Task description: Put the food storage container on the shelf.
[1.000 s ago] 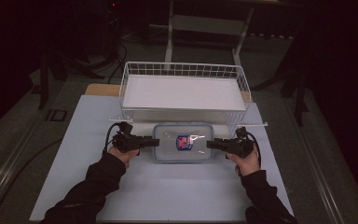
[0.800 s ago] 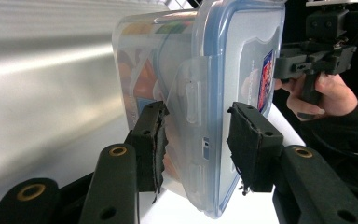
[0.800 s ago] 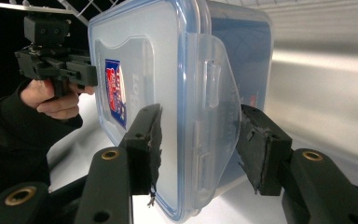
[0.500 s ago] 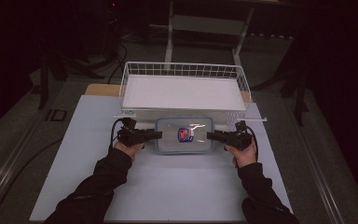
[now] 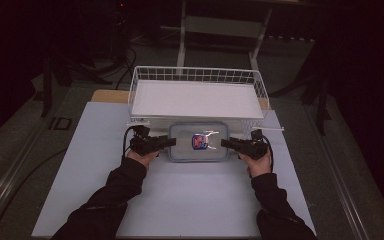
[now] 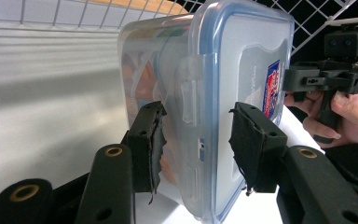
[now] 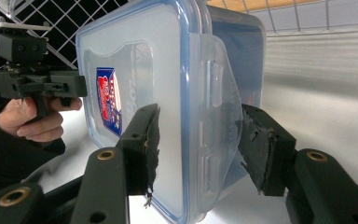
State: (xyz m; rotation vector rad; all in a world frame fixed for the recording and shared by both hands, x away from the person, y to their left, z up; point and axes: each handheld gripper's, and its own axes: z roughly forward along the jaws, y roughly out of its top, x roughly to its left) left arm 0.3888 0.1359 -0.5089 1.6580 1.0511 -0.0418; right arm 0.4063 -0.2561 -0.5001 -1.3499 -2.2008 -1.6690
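Note:
A clear plastic container (image 5: 197,142) with a blue-rimmed lid and a red-and-blue label lies on the white table just in front of the wire basket. My left gripper (image 5: 172,141) holds its left end and my right gripper (image 5: 225,143) its right end. In the left gripper view the container (image 6: 223,60) sits between the pads of the left gripper (image 6: 196,109), one on the lid and one by the latch flap. The right gripper view has the same hold by the right gripper (image 7: 200,112) on the container (image 7: 135,56). Orange contents (image 6: 135,79) show through its wall.
The white wire basket (image 5: 195,70) with a white liner stands right behind the container. A white table top (image 5: 195,200) stretches toward the person. A wooden board edge (image 5: 110,96) shows at the basket's left. Dark floor and stands surround the table.
Both hands and the container between them have shifted a little away from the person, closer to the basket's front.

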